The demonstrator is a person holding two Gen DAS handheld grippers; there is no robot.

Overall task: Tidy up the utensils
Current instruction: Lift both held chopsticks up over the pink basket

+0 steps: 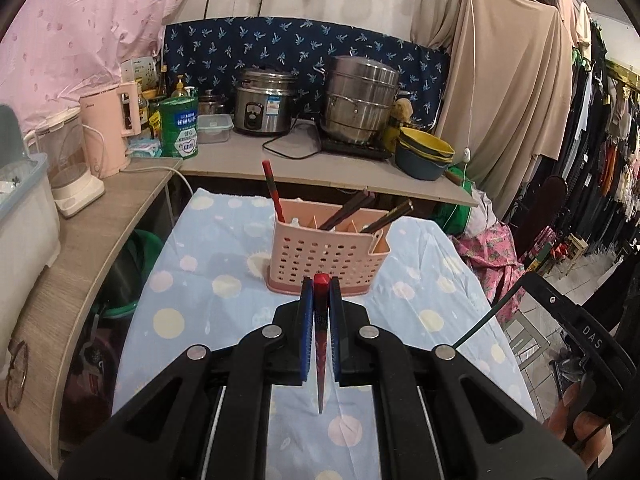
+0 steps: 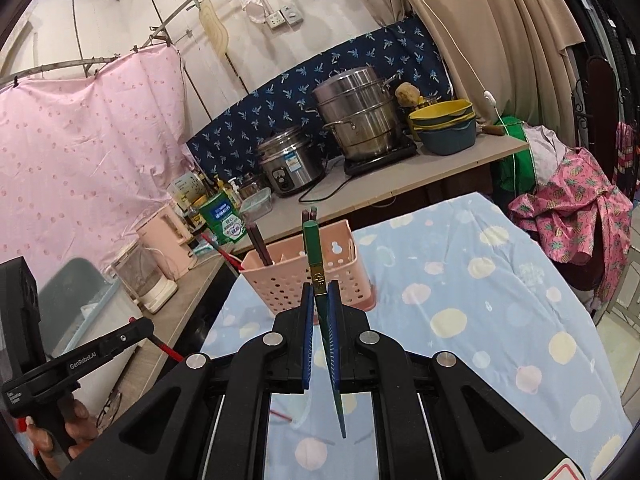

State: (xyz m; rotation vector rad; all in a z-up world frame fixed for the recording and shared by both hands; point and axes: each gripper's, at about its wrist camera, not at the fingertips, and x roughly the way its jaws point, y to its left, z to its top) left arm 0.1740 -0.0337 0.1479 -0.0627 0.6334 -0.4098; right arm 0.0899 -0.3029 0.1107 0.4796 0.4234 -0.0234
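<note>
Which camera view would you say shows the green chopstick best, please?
The right wrist view: the green chopstick sits centre frame, clamped between the right gripper, its gold band and full length visible. The left wrist view shows only a thin green tip near the right edge, beside the right gripper's body.

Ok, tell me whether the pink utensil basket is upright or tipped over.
Upright. The pink basket stands on its base on the dotted tablecloth, open top up, with dark chopsticks and a red chopstick leaning inside.
</note>
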